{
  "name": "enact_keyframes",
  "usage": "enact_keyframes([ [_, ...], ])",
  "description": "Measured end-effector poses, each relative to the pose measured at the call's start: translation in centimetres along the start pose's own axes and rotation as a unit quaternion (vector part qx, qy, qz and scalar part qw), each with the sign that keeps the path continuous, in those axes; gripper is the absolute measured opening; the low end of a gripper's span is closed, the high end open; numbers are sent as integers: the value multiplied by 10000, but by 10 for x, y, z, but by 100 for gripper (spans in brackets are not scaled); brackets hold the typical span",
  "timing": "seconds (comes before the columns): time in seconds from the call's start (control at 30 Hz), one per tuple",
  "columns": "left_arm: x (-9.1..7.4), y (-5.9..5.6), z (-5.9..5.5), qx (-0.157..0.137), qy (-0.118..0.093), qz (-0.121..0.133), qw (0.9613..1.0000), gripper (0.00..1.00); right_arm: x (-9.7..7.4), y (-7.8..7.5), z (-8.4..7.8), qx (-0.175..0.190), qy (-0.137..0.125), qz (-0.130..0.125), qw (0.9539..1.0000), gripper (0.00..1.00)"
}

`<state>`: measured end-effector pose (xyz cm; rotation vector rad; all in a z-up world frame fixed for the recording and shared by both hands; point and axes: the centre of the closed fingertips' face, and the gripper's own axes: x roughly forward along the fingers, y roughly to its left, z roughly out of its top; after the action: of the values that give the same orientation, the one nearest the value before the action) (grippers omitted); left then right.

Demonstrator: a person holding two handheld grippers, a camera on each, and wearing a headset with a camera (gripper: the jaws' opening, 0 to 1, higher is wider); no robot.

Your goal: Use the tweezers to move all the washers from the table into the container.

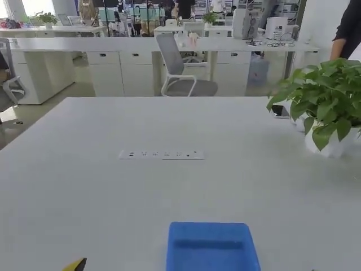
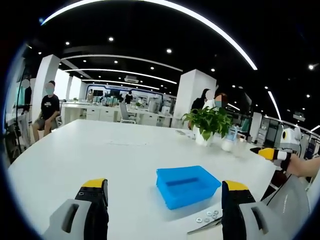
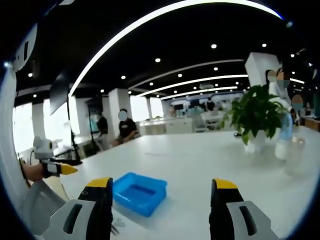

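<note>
The left gripper (image 2: 165,186) is hovering over the white table (image 2: 100,155) with its jaws spread wide and empty; the right gripper (image 3: 161,183) is hanging likewise wide, holding nothing. The blue container (image 2: 187,186) is sitting on the table ahead, and the washers (image 2: 210,216) are lying just beside its near corner, next to what are probably the tweezers (image 2: 202,228)

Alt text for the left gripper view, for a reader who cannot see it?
The left gripper, jaws open, faces a blue container on a white table; a few washers and what look like tweezers lie beside it. A potted plant stands behind, and the right gripper shows at the right.
</note>
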<state>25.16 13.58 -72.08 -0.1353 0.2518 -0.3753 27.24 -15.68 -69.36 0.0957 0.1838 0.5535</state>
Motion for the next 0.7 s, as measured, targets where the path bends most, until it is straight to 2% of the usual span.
enact_keyframes([
  [0.47,0,0,1,-44,10,39,10000,96,1,2,-3,-154,154,-25,9998,81],
  [0.7,0,3,0,-65,23,48,10000,96,0,-6,-6,-120,146,-64,9998,80],
])
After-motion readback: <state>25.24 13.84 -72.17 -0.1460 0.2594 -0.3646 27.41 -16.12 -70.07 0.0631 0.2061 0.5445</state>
